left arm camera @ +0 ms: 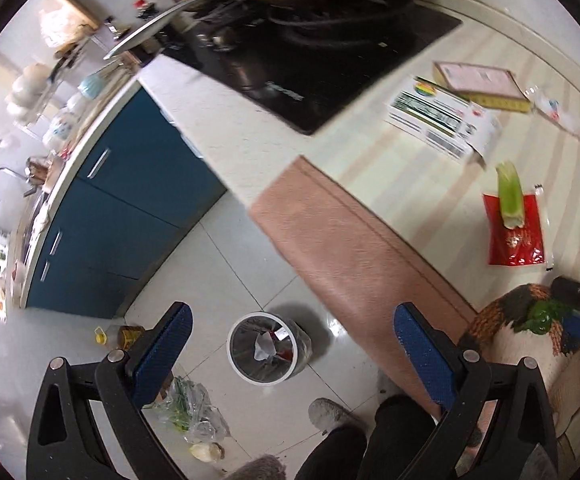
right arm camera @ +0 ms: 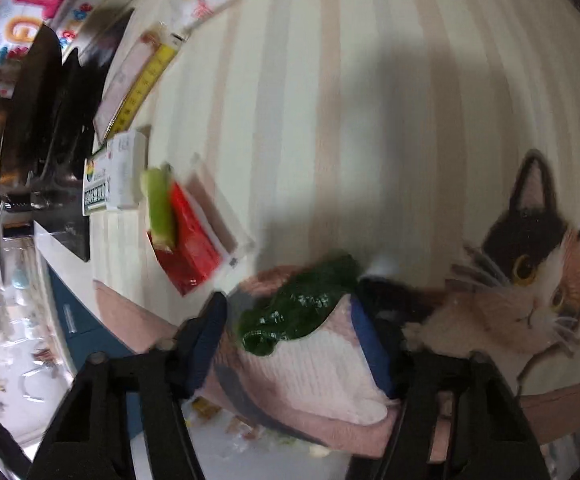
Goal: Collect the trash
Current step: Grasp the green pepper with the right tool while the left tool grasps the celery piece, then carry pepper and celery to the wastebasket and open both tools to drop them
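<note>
My left gripper (left arm camera: 292,330) is open and empty, held high over the floor above a round trash bin (left arm camera: 267,347) with a plastic liner and some scraps inside. My right gripper (right arm camera: 290,312) is open around a dark green leafy scrap (right arm camera: 298,304) that lies on the cat-print mat (right arm camera: 530,292) at the counter's front edge; this scrap also shows in the left wrist view (left arm camera: 542,316). A celery piece (left arm camera: 510,196) lies on a red packet (left arm camera: 516,232) on the striped counter (left arm camera: 370,156); both also show in the right wrist view (right arm camera: 161,208).
A white printed box (left arm camera: 442,120), a pink-and-yellow box (left arm camera: 482,86) and a plastic bottle (left arm camera: 562,114) lie on the counter. A black hob (left arm camera: 310,64) carries pans. On the floor are a plastic bag with greens (left arm camera: 193,412), an oil bottle (left arm camera: 121,336) and my shoe (left arm camera: 330,416).
</note>
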Demonstrator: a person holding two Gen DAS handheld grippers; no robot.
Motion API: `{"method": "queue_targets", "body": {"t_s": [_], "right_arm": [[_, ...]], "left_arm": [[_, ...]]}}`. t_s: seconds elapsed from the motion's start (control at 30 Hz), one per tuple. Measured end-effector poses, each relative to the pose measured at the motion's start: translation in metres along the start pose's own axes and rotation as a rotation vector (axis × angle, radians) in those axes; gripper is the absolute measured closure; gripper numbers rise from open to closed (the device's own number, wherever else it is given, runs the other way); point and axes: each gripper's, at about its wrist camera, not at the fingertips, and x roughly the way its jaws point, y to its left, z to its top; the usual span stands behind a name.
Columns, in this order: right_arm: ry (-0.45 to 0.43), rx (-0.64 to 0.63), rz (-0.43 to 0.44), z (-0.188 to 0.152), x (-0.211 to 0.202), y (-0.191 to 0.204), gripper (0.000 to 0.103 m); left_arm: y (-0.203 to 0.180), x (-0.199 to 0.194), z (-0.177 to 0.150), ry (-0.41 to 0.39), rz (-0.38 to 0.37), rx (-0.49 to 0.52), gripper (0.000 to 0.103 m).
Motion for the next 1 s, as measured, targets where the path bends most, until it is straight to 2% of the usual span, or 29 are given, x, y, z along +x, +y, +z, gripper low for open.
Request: {"method": "queue_targets", "body": {"t_s": [0.03,0.2,0.3,0.33,0.4,0.47,0.5,0.57,0.63,0.7,0.73,0.8,1.0], "right_arm": [[0.004,-0.039,-0.030,0.001,0.006,0.007,0.072],[-0.082,-0.094,-0.044,0.012,0.002,0.001,0.075],[-0.136,-0.103,-0.062,0.027,-0.013,-0.015,0.075],[-0.157,-0.102,-0.076,0.031,-0.018,-0.022,0.075],[-0.187,-0.092,-0.093,0.037,-0.026,-0.038,0.075],[-0.207,-0.060,-0.095,0.045,-0.034,-0.057,0.075],[-0.210,-0.047,-0.094,0.051,-0.036,-0.062,0.075],[-0.221,-0.013,-0.089,0.055,-0.038,-0.072,0.075],[-0.222,0.010,-0.084,0.059,-0.036,-0.078,0.075],[-0.219,0.029,-0.074,0.062,-0.033,-0.081,0.076],[-0.216,0.033,-0.071,0.064,-0.030,-0.078,0.076],[-0.214,0.035,-0.061,0.062,-0.029,-0.077,0.076],[-0.219,0.005,-0.024,0.057,-0.047,-0.075,0.076]], "left_arm": [[-0.005,0.001,0.002,0.009,-0.011,0.011,0.000],[-0.028,0.005,0.017,0.040,-0.107,0.036,0.001],[-0.046,0.004,0.033,0.050,-0.236,0.040,0.001],[-0.053,0.005,0.039,0.062,-0.293,0.043,0.004],[-0.071,0.007,0.055,0.095,-0.406,0.057,0.024],[-0.092,0.011,0.069,0.129,-0.472,0.071,0.037],[-0.101,0.014,0.076,0.142,-0.493,0.081,0.038],[-0.122,0.023,0.087,0.180,-0.516,0.113,0.041],[-0.140,0.033,0.094,0.213,-0.500,0.155,0.048],[-0.151,0.042,0.097,0.234,-0.470,0.188,0.083],[-0.153,0.043,0.097,0.228,-0.456,0.199,0.090],[-0.151,0.040,0.097,0.223,-0.471,0.190,0.096],[-0.124,0.003,0.097,0.134,-0.503,0.130,0.098]]}}
